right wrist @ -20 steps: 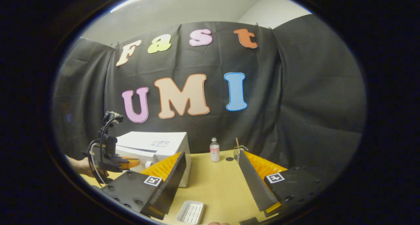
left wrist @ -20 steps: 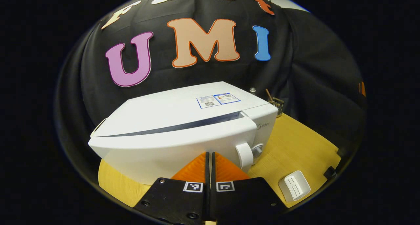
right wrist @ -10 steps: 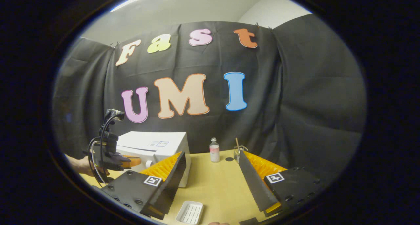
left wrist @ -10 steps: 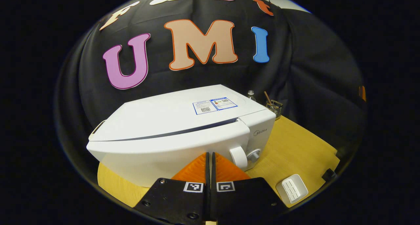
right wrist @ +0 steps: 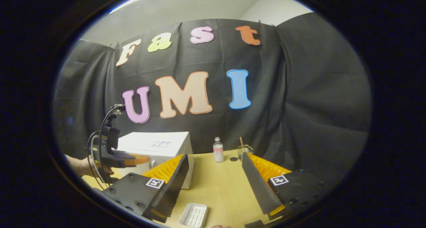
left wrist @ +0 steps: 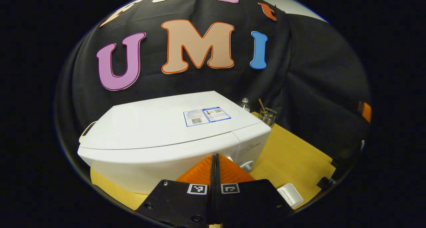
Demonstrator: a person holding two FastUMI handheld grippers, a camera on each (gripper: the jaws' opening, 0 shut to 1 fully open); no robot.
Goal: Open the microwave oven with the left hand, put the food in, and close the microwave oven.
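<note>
The white microwave stands on the yellow table with its door flush against the body. My left gripper is shut with nothing between its fingers, its tips right at the lower front of the door, beside the knob. In the right gripper view the microwave stands at the left, with the left gripper level against its front and a hand behind it. My right gripper hovers open above the table, to the right of the microwave and holding nothing.
A small white ridged tray lies on the table below the right gripper; the tray also lies at the table's near right. A small bottle and a wire holder stand at the back by the black cloth.
The dark gap along the microwave door's top has closed as the left gripper pressed forward on the door. The right gripper has barely moved.
</note>
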